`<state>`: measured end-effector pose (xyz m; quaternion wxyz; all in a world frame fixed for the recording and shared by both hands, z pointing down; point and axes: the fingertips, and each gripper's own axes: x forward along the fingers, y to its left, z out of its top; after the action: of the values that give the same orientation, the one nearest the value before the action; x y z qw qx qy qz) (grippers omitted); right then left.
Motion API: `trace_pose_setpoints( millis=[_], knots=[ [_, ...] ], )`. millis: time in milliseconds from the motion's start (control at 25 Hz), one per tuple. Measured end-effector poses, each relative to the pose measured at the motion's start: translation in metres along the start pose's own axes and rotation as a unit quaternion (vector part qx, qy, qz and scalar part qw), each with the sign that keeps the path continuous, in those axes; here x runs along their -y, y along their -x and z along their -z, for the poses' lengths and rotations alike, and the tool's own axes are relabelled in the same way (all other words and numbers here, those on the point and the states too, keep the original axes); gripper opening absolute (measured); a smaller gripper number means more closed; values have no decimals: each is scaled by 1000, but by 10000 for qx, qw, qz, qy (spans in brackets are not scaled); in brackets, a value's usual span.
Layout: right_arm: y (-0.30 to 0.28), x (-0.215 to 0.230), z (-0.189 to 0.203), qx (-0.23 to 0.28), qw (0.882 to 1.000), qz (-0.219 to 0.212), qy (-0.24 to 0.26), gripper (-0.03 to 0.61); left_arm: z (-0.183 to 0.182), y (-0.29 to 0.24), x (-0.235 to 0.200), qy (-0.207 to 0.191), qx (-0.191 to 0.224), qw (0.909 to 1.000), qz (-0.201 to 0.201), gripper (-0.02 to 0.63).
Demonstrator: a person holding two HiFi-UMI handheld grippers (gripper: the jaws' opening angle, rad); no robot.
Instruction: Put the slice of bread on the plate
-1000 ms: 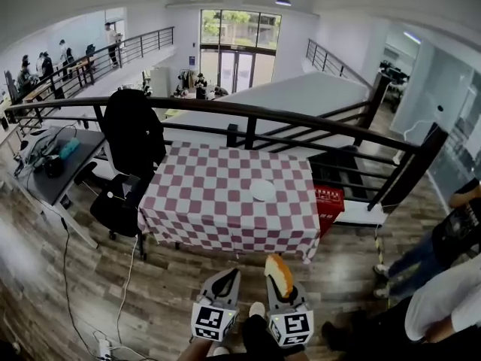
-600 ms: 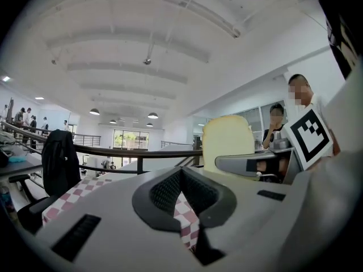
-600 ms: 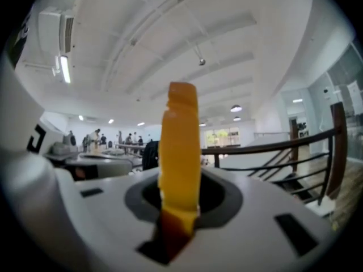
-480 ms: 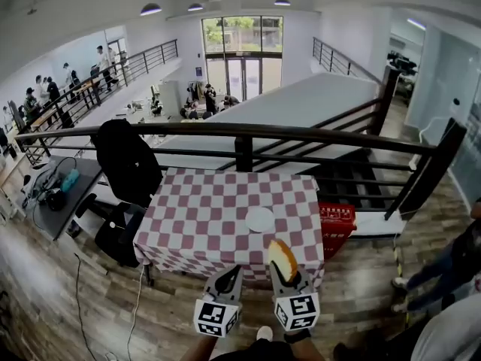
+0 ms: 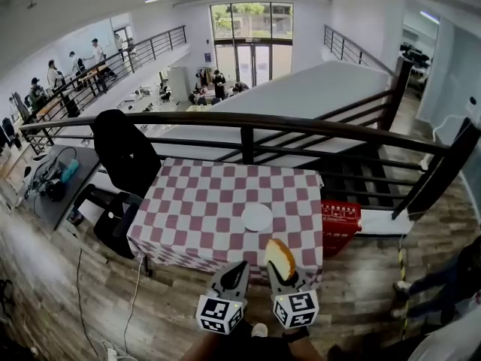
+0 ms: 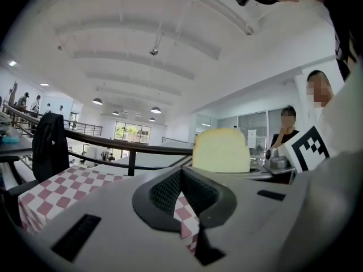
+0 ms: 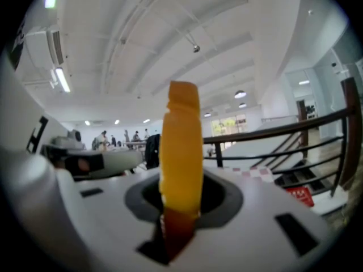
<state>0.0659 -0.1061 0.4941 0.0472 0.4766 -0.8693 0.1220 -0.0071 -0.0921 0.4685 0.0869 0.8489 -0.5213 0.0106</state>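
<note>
A slice of bread with a yellow-brown crust stands upright on edge in my right gripper, which is shut on it. The right gripper view shows the slice edge-on, rising from the jaws. My left gripper is beside it on the left, shut and holding nothing. From the left gripper view the slice shows as a pale square face. Both grippers hover at the near edge of the red-and-white checkered table. The white plate lies on it just beyond the bread.
A black railing runs behind the table. A black chair with a dark jacket stands at the table's left, with a desk further left. A red crate sits at the table's right. A person's legs show at right.
Both grippers have travelled forward across the wooden floor to the table's near edge, the bread still gripped. The table and plate now lie closer in the head view.
</note>
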Motion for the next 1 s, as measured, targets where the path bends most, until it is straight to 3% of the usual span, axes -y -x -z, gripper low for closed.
trace_pose_setpoints(
  millis=[360, 600, 1000],
  knots=[
    [-13, 8, 21, -147, 9993, 90, -326, 94, 30, -19, -15, -39, -341, 9994, -70, 18],
    [-35, 5, 7, 205, 9993, 277, -160, 95, 33, -26, -43, -52, -424, 9990, -132, 18],
    [-112, 48, 43, -692, 9962, 350, -385, 94, 67, -97, -91, 44, -874, 9962, -14, 18]
  ],
)
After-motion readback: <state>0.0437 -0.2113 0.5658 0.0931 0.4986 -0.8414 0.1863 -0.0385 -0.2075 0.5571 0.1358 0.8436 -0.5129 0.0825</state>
